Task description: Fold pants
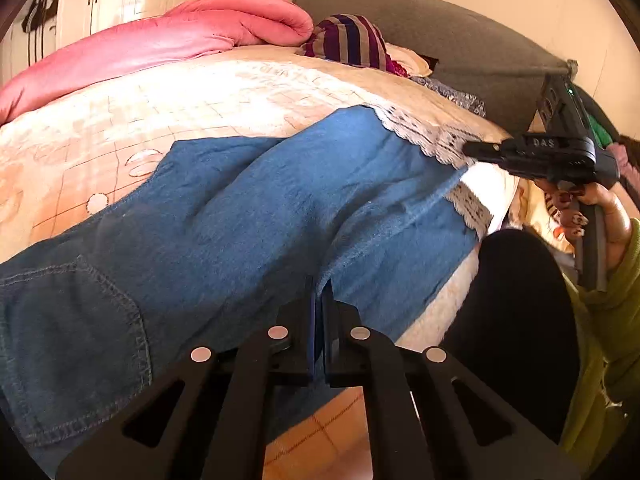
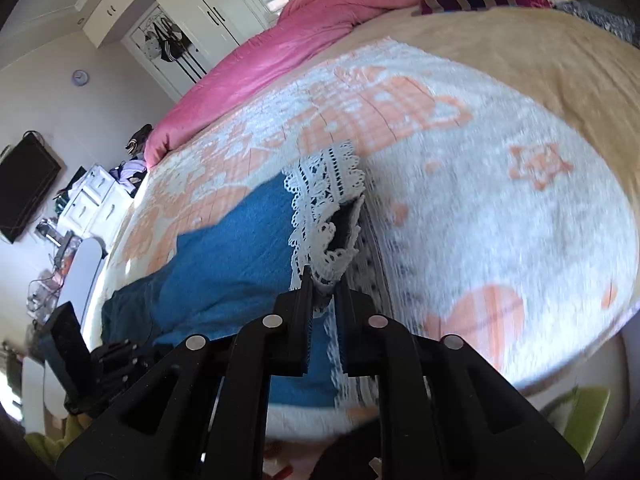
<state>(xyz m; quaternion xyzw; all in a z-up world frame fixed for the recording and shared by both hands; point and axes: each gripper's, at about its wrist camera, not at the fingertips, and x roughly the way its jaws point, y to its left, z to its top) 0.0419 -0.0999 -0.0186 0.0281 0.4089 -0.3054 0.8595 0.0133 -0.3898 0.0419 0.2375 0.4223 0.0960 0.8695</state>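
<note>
2 claws grip the blue pants (image 1: 248, 216), which lie spread on the bed (image 1: 120, 120). Left claw (image 1: 320, 312) is clamped tight on the denim edge near the pocket, while the right claw (image 2: 324, 292) is pinched on the white lace hem (image 2: 324, 200) of 1 leg

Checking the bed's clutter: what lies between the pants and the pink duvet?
Only bare patterned blanket between pants and pink duvet, in both views.
</note>
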